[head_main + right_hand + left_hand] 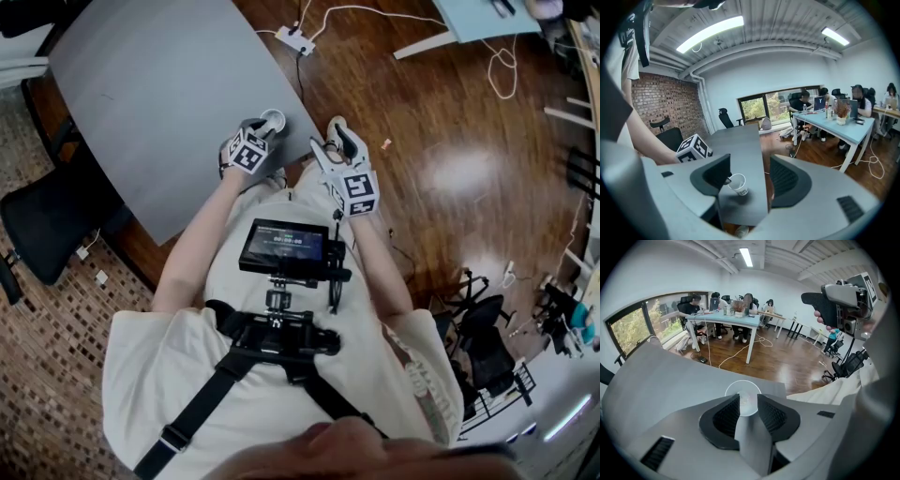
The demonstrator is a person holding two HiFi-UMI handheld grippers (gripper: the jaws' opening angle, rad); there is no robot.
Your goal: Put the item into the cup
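Observation:
A white paper cup [273, 120] stands on the near corner of the grey table [159, 94]. My left gripper [264, 129] hangs right over it. In the left gripper view I look down into the cup [736, 390] through the gap between the jaws; the left gripper [748, 400] is open and nothing is pinched. A faint pinkish patch shows inside the cup; I cannot tell what it is. My right gripper [335, 129] is off the table's edge, to the right of the cup. In its own view the right gripper [750, 176] stands wide open and empty, facing the cup [737, 183].
The table's edge runs just right of the cup, with wood floor beyond. A small pale object [385, 144] lies on that floor. A power strip with cables [295, 39] lies farther off. A black chair [47, 230] stands at the left. People sit at a blue table [733, 318].

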